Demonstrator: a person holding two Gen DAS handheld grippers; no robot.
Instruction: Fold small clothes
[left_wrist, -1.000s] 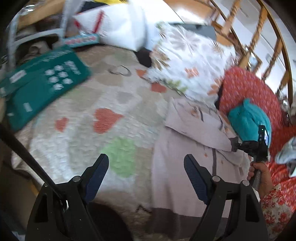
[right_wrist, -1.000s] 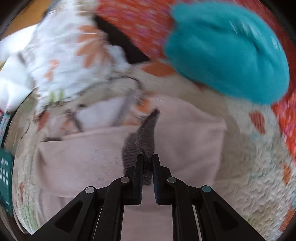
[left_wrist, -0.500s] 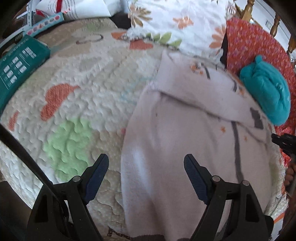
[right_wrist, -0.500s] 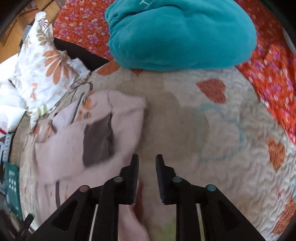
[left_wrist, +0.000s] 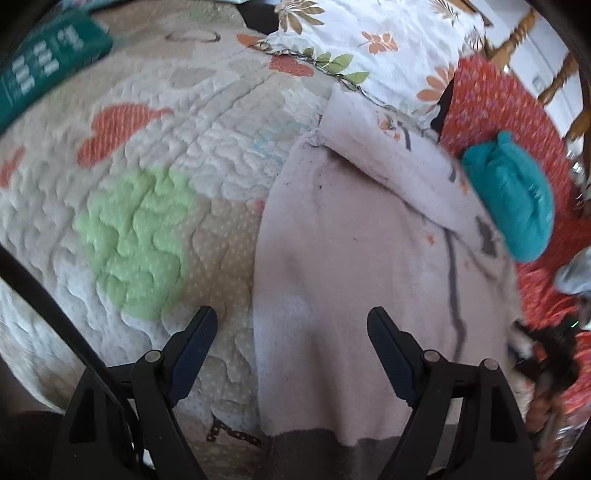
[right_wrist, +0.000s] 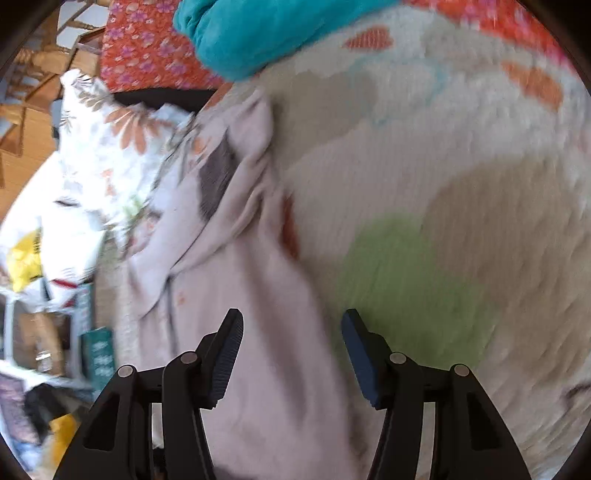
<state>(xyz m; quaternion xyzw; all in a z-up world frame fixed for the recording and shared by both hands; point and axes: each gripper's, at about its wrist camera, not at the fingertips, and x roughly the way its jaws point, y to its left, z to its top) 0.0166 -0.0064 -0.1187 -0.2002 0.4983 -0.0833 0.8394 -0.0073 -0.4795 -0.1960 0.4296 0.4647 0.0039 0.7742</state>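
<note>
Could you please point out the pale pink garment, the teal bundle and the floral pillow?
pale pink garment (left_wrist: 332, 266): left wrist view, its flat body.
teal bundle (left_wrist: 517, 199): left wrist view, its middle.
floral pillow (left_wrist: 388, 40): left wrist view, its white face.

Soft daylight, no hard shadows; heavy fisheye bending at dark rims; right wrist view motion-smeared.

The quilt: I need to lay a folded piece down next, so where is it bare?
Bare quilt lies left of the pink garment, between the green box and the leafy pillow. More lies right of the garment, below the teal bundle. Crowded: pillow, bundle and red cloth along the garment's far end.
</note>
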